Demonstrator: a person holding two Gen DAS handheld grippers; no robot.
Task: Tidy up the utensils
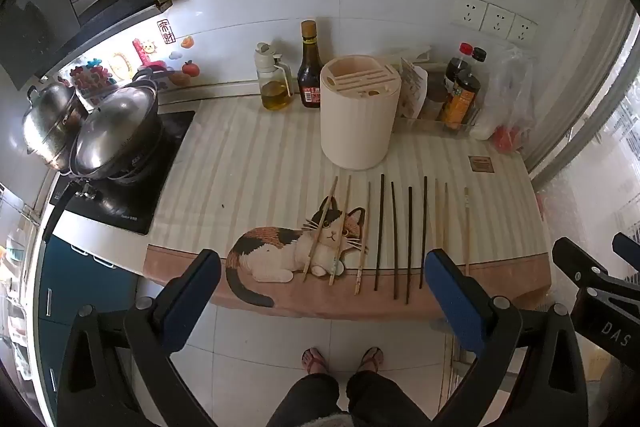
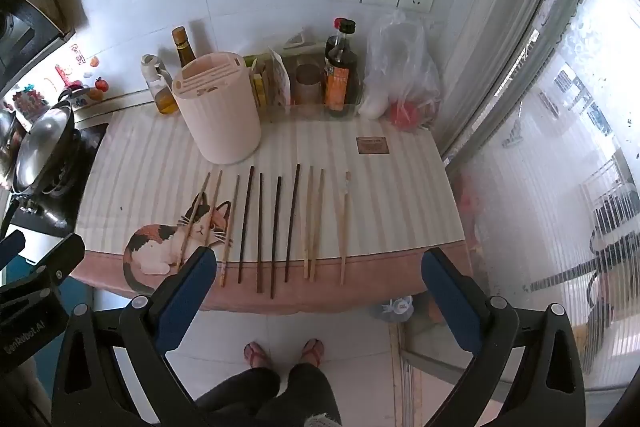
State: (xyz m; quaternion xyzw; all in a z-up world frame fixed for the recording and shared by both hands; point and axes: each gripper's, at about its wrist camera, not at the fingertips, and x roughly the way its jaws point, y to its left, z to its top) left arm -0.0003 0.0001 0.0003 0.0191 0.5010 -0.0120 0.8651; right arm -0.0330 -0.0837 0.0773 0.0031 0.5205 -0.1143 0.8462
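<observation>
Left wrist view: chopsticks [image 1: 394,239] in a row on worktop [image 1: 248,163], holder [image 1: 359,113] behind, bottles [image 1: 310,77] and pots [image 1: 116,135] nearby; both hand-held grippers [image 1: 324,291] [image 2: 316,285] apart, empty.

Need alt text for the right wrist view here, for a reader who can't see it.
A row of chopsticks, some dark and some pale, lies on a striped cat-print mat in front of a round cream utensil holder. The open right gripper hangs above the mat's near edge, holding nothing. Bottles stand against the tiled wall behind.
</observation>
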